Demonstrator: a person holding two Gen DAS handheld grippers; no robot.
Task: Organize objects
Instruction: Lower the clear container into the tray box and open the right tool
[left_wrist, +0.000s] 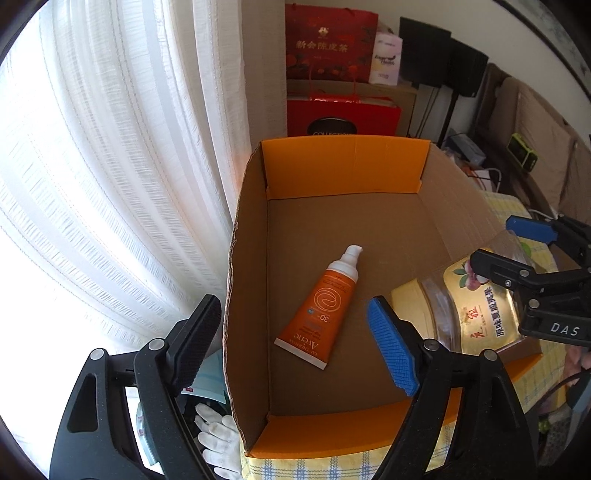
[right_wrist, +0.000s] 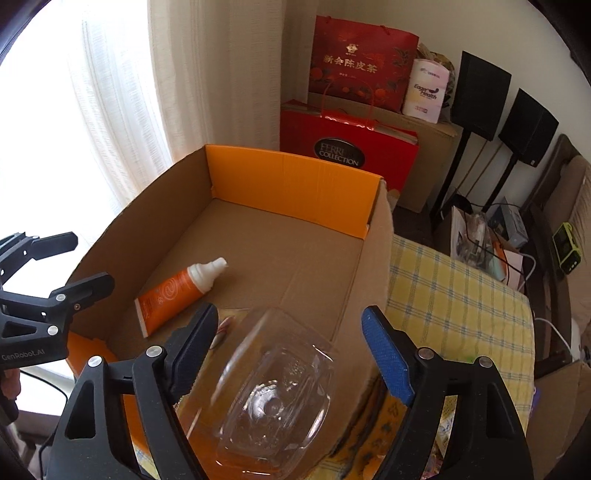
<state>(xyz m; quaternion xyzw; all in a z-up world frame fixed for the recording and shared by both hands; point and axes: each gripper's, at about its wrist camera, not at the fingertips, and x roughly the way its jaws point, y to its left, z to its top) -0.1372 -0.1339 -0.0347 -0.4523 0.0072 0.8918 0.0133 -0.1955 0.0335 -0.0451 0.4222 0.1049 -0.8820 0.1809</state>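
An open cardboard box (left_wrist: 369, 229) with orange end flaps sits on a yellow checked cloth. An orange sunscreen tube (left_wrist: 321, 306) lies on its floor; it also shows in the right wrist view (right_wrist: 177, 291). My left gripper (left_wrist: 295, 339) is open and empty above the box's near left part. My right gripper (right_wrist: 288, 350) is open, its fingers apart on either side of a clear plastic jar (right_wrist: 273, 387) with a gold label (left_wrist: 476, 306) and gold lid. The jar lies tilted on the box's right wall. It is blurred, and I cannot tell whether the pads touch it.
White curtains (left_wrist: 110, 184) hang left of the box. Red gift bags (right_wrist: 354, 59) and a brown carton stand behind it. Black speakers on stands (right_wrist: 480, 96) are at the back right. The yellow checked cloth (right_wrist: 454, 295) extends right of the box. A white glove (left_wrist: 218, 435) lies below left.
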